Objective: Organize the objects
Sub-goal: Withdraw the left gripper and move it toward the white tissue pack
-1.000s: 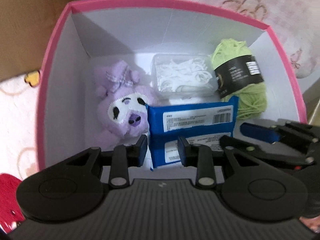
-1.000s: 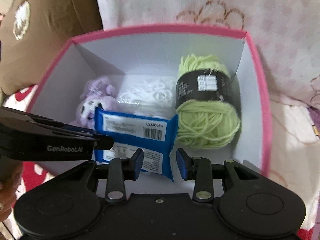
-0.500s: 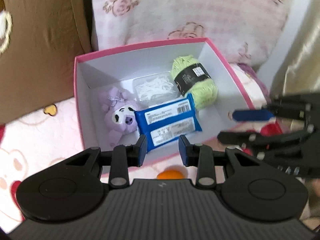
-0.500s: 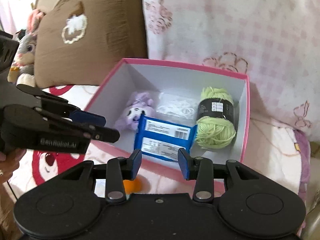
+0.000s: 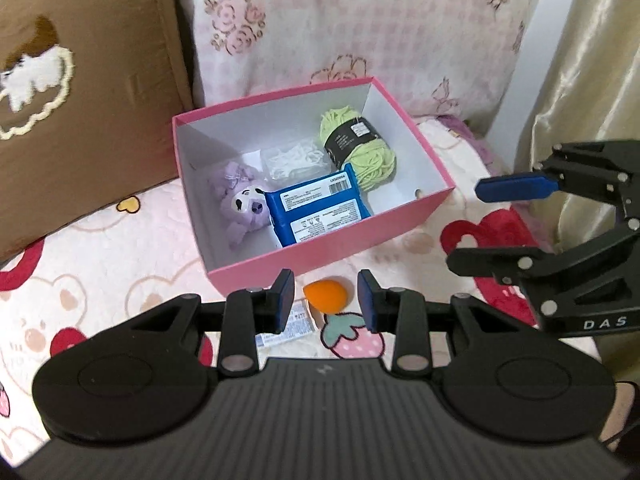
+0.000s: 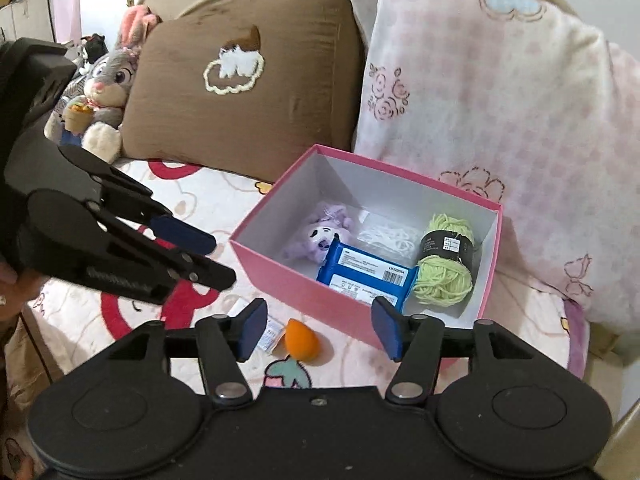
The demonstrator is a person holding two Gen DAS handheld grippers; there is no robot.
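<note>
Left wrist view: nearest the lens, the left gripper [image 5: 325,300] holds its blue-padded jaws parted with nothing between them, hanging above the cartoon-print bedspread [image 5: 100,276]. Just past its fingertips an orange teardrop makeup sponge [image 5: 325,296] lies on the bedspread, with a small white printed packet [image 5: 294,322] beside it on the left, partly hidden by the left finger. Both sit just in front of the near wall of the pink cardboard box with a white interior [image 5: 320,254]. Inside the box, a blue plastic pack of wipes with white labels [image 5: 318,210] leans near the front wall at the middle; a purple plush toy with a white face [image 5: 242,204] lies against its left side. Behind them, toward the back wall, sits a clear plastic case of white floss picks [image 5: 296,158], and a light green yarn skein with a black band [image 5: 358,148] fills the back right corner. The right gripper [image 5: 464,226] enters from the right edge, off the box's right side, jaws spread wide and empty. Beyond the box a brown pillow with a white embroidered patch [image 5: 80,92] and a pink-and-white rose-print pillow [image 5: 360,28] stand upright.

Right wrist view: the right gripper's own jaws are wide apart and empty above the sponge and the box's near wall. A grey plush rabbit [image 6: 106,92] sits far left beside the brown pillow.
</note>
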